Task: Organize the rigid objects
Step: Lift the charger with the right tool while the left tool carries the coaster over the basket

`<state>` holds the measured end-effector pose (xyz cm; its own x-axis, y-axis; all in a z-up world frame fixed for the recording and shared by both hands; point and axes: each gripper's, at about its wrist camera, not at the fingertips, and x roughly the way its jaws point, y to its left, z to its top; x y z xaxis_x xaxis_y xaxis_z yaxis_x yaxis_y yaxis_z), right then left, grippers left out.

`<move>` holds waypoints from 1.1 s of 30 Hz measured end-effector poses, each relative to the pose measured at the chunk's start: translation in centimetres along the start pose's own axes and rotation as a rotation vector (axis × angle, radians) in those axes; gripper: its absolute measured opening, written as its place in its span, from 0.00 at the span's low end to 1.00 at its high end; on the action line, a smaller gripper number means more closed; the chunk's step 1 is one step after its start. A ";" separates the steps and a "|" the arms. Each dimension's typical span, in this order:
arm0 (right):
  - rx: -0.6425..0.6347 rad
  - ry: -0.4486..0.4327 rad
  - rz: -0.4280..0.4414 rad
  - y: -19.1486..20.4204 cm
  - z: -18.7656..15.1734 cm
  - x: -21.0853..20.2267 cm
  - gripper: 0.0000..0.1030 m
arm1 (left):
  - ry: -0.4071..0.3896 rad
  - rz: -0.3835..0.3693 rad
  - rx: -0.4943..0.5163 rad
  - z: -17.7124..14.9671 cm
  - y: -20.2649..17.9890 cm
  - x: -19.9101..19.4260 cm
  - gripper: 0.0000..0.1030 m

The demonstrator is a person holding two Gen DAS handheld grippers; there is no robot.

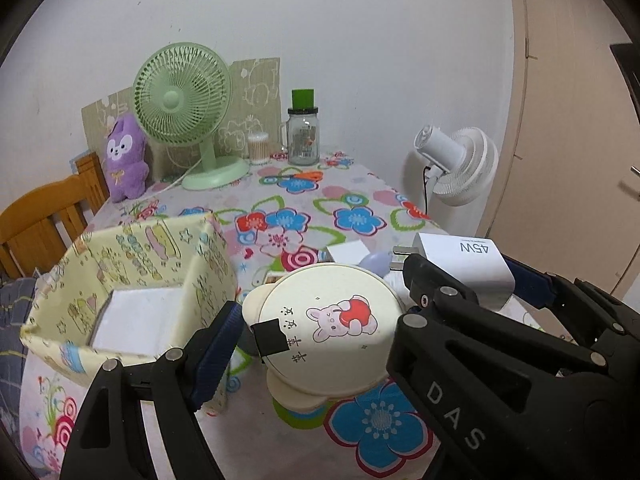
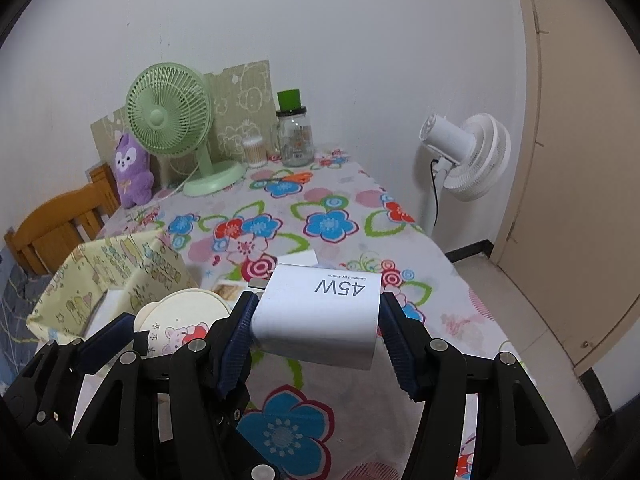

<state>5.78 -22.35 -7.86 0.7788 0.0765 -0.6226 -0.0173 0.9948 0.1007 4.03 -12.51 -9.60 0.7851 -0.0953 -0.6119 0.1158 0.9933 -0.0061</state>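
1. My right gripper is clamped on the charger, blue pads pressed to its two sides, prongs pointing away from me. It hangs clear above the tablecloth, to the right of the bin.
2. My left gripper holds the mirror, a cream round one with a bunny sticker, across its width, so the jaws stand wide. It sits just right of the bin, off the cloth.
3. I judge the step to be carrying both into the bin. I'd drop the mirror first, since it is nearer, then bring the charger across.
4. Keep the grip on the charger square; its smooth sides could slip if I tilt.
5. The bin's near wall is soft fabric and sags; I'd come in from above rather than push it.
6. A white box already fills part of the bin's floor, so room is limited.
7. Beyond the bin stand a green fan, a plush and a jar, all well clear.
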 end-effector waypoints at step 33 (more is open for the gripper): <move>-0.029 -0.001 -0.001 7.5 5.4 0.4 0.62 | -0.012 0.036 0.002 5.0 7.2 -1.0 0.81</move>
<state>9.34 -15.22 -3.16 0.7793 0.0759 -0.6220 -0.0348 0.9963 0.0780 7.11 -5.59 -5.06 0.7963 -0.0604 -0.6019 0.0883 0.9959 0.0169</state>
